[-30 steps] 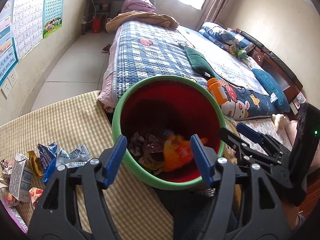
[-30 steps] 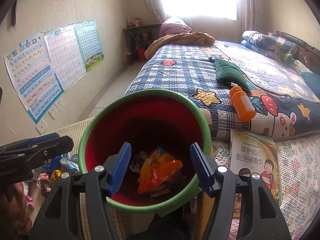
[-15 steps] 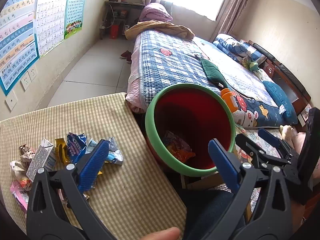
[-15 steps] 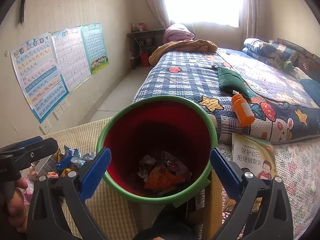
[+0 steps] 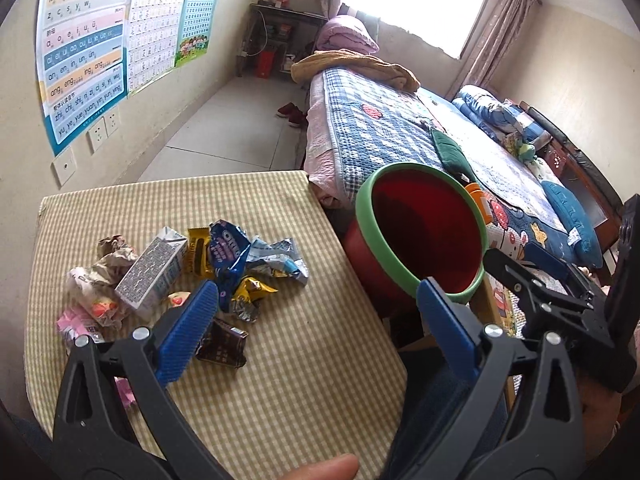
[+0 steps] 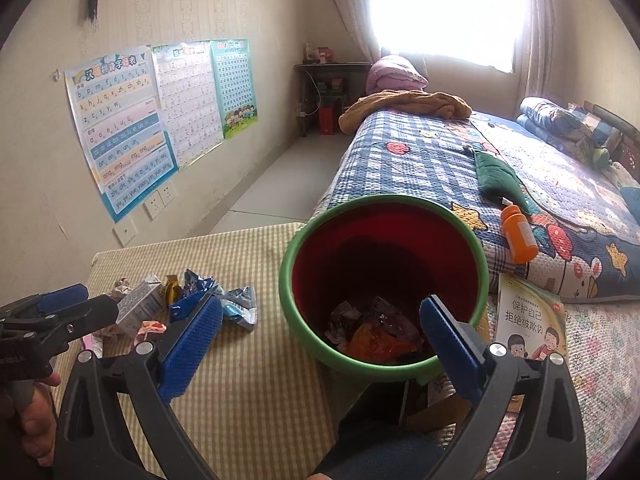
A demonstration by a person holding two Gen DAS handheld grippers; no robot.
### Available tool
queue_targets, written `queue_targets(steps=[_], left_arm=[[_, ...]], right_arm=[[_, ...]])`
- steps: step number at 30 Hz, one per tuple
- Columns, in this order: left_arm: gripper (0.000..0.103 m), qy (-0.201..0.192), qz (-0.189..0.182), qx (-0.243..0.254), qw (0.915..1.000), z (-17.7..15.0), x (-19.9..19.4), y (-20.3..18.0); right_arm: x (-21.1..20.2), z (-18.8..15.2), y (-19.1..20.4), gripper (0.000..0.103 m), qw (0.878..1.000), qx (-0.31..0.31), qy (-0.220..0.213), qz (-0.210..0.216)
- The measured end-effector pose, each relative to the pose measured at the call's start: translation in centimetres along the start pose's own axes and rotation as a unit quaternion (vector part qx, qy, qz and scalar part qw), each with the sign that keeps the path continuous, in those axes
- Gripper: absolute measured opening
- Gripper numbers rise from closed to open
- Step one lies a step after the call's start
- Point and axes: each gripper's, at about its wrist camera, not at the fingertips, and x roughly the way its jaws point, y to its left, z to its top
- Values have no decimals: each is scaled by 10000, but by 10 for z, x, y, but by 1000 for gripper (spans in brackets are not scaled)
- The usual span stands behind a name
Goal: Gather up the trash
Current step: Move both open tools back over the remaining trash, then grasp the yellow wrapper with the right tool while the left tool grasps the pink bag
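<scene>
Left gripper (image 5: 316,300) is seen with jaws spread wide, nothing between them, held above the checked table (image 5: 280,360). Trash pile (image 5: 188,268) lies on the table just ahead of and around the left blue pad (image 5: 188,332): a small carton (image 5: 154,272), a blue Oreo wrapper (image 5: 226,252), a dark wrapper (image 5: 220,346) closest to the pad, and crumpled pieces further left. Red bin with green rim (image 5: 420,232) stands ahead-right of this claw, off the table edge.

Right gripper (image 6: 320,336) is likewise released, empty, held over the bin (image 6: 384,280); wrappers (image 6: 372,332) are seen inside the bin, between and just ahead of its pads. Orange bottle (image 6: 518,234) lies on the bed, ahead-right; a book (image 6: 528,320) is just beside the right pad
</scene>
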Motion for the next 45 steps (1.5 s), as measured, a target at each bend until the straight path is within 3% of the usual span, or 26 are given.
queue_targets(steps=[13,22,32,45], left_arm=[[97,-161,525,-652,9964,-34,-57,82],[97,-107,801,-1000,9917,-58,-75,124],[97,120,931,-1351,9864,-80,-69,153],[97,567,1049,-1714,9779,-88,-31,181]], right_arm=[[-1,-11,76,96,9976,-485,138,470],[8,-17,110,96,9947,-709,277,687],[28,-30,127,96,9917,-865,532,794],[80,-32,133,96,9891,-787,921,839]])
